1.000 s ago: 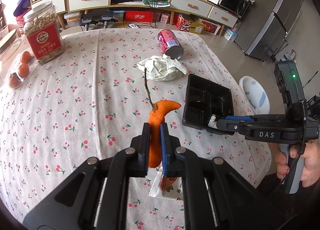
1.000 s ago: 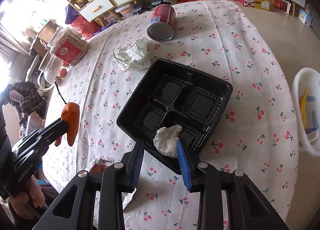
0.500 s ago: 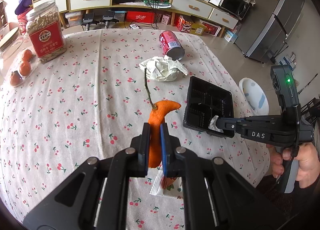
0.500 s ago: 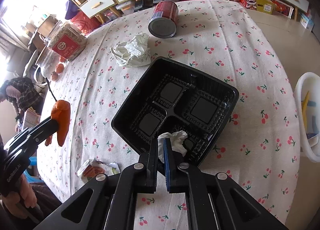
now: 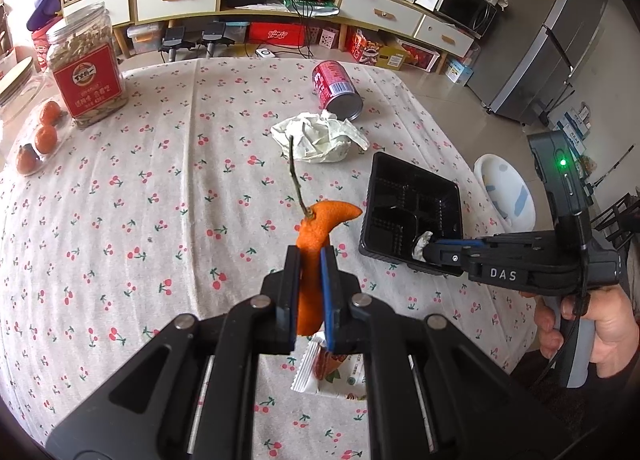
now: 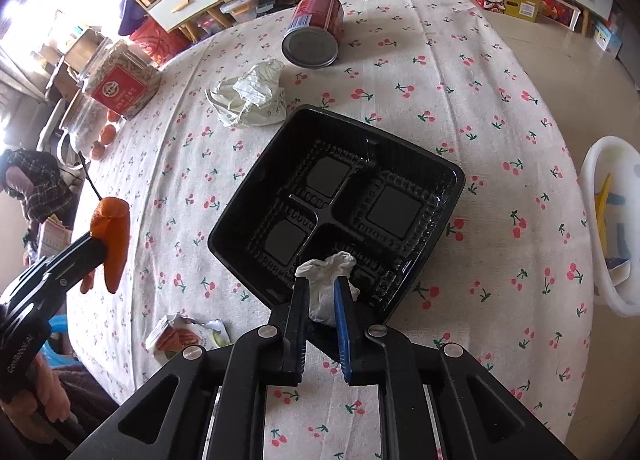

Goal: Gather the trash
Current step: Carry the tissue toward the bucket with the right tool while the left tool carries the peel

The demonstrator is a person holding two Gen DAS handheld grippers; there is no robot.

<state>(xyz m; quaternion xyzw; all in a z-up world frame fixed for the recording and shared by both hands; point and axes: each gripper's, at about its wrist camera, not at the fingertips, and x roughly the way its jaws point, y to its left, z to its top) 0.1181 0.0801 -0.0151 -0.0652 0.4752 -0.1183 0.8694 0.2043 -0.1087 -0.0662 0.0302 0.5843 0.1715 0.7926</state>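
Bright daylight floods in from the upper left, blowing out that corner; fisheye bending curves the tabletop (image 6: 460, 72), edges vignette black.

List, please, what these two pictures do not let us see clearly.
- Snack wrapper: left wrist view, partly hidden behind the left hand-held gripper; its print is unreadable.
- White bin: right wrist view, cut off by the frame edge; contents unclear.
- Tissue wad: lower part hidden between the right hand-held gripper fingers, which are opening.
- Jar label: too small to read.
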